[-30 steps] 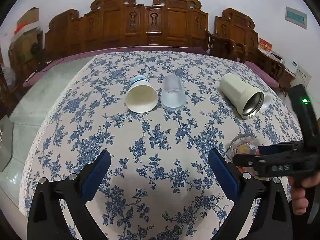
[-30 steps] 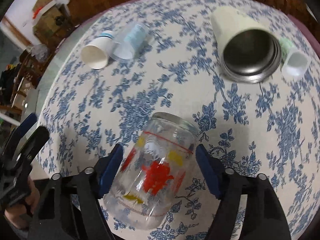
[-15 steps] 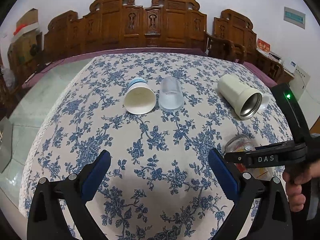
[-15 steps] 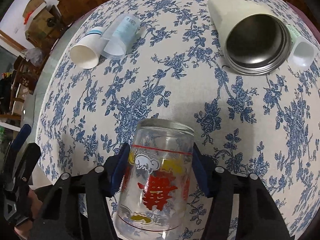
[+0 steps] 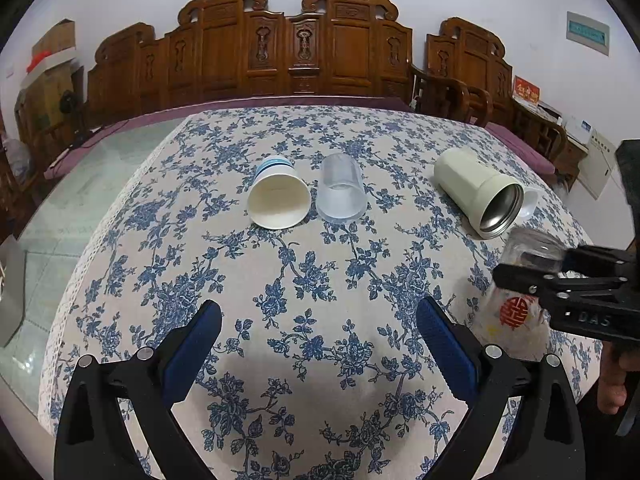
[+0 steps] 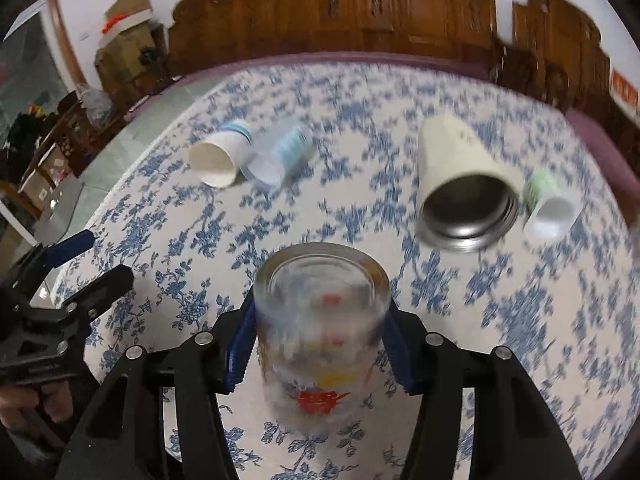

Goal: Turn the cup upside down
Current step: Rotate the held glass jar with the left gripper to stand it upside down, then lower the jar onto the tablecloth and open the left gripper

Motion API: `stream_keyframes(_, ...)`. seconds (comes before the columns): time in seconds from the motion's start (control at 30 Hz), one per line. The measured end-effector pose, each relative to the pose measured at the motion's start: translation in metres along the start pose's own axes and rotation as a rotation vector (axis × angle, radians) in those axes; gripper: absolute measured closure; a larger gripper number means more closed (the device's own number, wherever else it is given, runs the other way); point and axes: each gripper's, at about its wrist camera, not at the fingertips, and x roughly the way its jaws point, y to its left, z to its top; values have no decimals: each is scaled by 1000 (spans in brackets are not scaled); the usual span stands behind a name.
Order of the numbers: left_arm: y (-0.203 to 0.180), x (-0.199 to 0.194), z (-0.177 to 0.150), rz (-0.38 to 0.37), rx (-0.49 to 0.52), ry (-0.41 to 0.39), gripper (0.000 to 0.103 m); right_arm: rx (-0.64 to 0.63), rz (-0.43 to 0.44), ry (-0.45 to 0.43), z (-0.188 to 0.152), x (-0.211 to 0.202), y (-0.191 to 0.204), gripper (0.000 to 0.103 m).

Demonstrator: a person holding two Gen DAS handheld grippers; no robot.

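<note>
Firmly pinched between the blue pads of the right gripper [image 6: 318, 342]: clear glass cup with red and yellow printed motifs [image 6: 322, 332], clamped around its middle, one pad on each side wall. Seen from the left wrist view as the same glass cup [image 5: 520, 300] at the near right of the table, wider end down near the cloth, narrower end up; whether resting on the cloth or just above it cannot be told. Motion-blurred in the right wrist view, print smeared. Nothing visible inside the glass. Left gripper [image 5: 320, 346] spread wide, blue ribbed pads well apart, nothing between them, over the near middle of the blue-and-white floral tablecloth [image 5: 304, 280]. Far middle of the cloth: white paper cup with a blue band [image 5: 278, 200] on its side, mouth toward the camera, bare inside; just right of it and touching or nearly so, translucent plastic cup [image 5: 341, 192], also on its side. Far right: cream cylindrical flask with a bare steel interior [image 5: 478, 196] on its side, open mouth toward the near edge, empty; beside it, on the right, small pale green and white cup [image 6: 550, 204] lying down. Beyond the table, carved dark wooden chair backs [image 5: 296, 48] against a white wall.
</note>
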Motion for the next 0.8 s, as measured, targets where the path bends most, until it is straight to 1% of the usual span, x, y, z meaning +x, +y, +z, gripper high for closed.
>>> stream_keyframes(0.1, -1, 0, 0, 1, 2, 0, 9, -57, -32, -36, -1, -3, 8, 44)
stream_keyframes(0.2, -1, 0, -1, 4, 6, 2, 9, -93, -57, -22, -1, 4, 12, 44)
stream_keyframes(0.3, -2, 1, -1, 3, 3, 1, 9, -100, -62, -23, 0, 7, 10, 44)
stream_keyframes(0.43, -2, 1, -1, 1, 4, -1, 9, -107, -61, -15, -1, 9, 14, 44)
stream_keyframes(0.6, -1, 0, -1, 2, 2, -5, 9, -107, -39, 1, -1, 12, 18, 44)
stream_keyframes(0.8, 1, -1, 0, 4, -1, -5, 9, -92, -23, -11, -1, 13, 21, 44)
